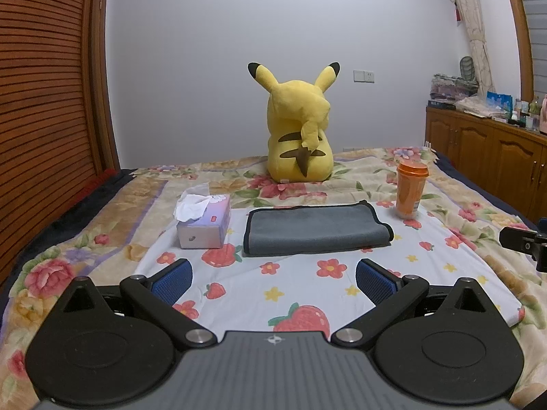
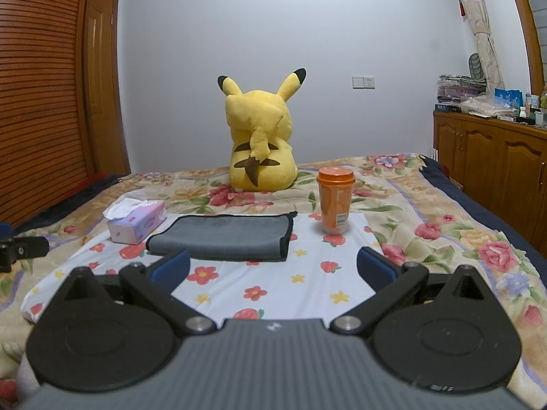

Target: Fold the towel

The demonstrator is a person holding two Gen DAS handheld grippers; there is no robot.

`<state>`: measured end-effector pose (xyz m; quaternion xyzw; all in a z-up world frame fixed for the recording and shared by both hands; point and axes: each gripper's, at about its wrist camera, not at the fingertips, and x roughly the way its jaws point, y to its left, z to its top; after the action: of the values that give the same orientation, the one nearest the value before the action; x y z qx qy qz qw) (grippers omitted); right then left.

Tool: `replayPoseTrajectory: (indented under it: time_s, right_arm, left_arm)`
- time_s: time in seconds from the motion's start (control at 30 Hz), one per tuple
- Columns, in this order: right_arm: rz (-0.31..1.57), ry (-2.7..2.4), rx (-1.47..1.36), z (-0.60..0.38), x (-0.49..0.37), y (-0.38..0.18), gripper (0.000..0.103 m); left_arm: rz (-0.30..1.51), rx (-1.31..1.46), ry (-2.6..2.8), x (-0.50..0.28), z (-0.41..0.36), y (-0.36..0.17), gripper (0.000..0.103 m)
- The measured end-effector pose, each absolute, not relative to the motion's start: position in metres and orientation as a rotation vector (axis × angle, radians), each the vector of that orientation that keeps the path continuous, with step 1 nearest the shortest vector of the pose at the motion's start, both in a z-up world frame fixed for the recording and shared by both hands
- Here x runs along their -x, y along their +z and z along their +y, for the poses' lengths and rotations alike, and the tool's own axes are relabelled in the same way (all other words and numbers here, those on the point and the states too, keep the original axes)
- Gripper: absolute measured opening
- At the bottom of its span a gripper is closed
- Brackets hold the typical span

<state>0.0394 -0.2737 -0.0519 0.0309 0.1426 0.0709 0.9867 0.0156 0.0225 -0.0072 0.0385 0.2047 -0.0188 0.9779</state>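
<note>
Left wrist view: your left tongs (image 1: 273,275) are spread wide and grasp nothing, blue pads (image 1: 172,276) hanging over the strawberry-print sheet (image 1: 301,287) on the bed (image 1: 48,239). The grey towel (image 1: 316,227) lies flat ahead of them, already folded over, with its black-bound edges along the far side and the right end. Its near edge is a smooth fold, apart from your pads with bare sheet between.

- Left of the towel: tissue box (image 1: 205,222), just beside the towel's left edge, not touching.
- Right of the towel: orange cup (image 1: 411,189), upright, near the towel's far right corner, with a gap.
- Behind: yellow plush toy (image 1: 299,136), sitting well back on the floral blanket (image 1: 461,205), back turned to you.
- Far right edge of this view: part of your other tool.

Right wrist view: your right tongs (image 2: 273,268) are likewise released and wide, holding nothing. The left pad (image 2: 171,266) overlaps the towel's (image 2: 225,235) near left edge in the picture; you cannot tell whether it touches. The towel's right end, with its stacked bound edges, faces open sheet (image 2: 307,290) between towel and cup (image 2: 335,200). The tissue box (image 2: 138,222) sits close against the towel's far left corner. Open sheet runs along the whole near side.
</note>
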Motion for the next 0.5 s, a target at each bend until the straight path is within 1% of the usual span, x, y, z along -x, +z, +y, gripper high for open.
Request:
replayPoseTrajectory:
  time_s: [0.5]
  right_arm:
    - [0.286, 0.142, -0.063, -0.2737, -0.0393, -0.052, 0.103]
  left_arm:
    - [0.415, -0.079, -0.04, -0.0154, 0.0213, -0.0077, 0.103]
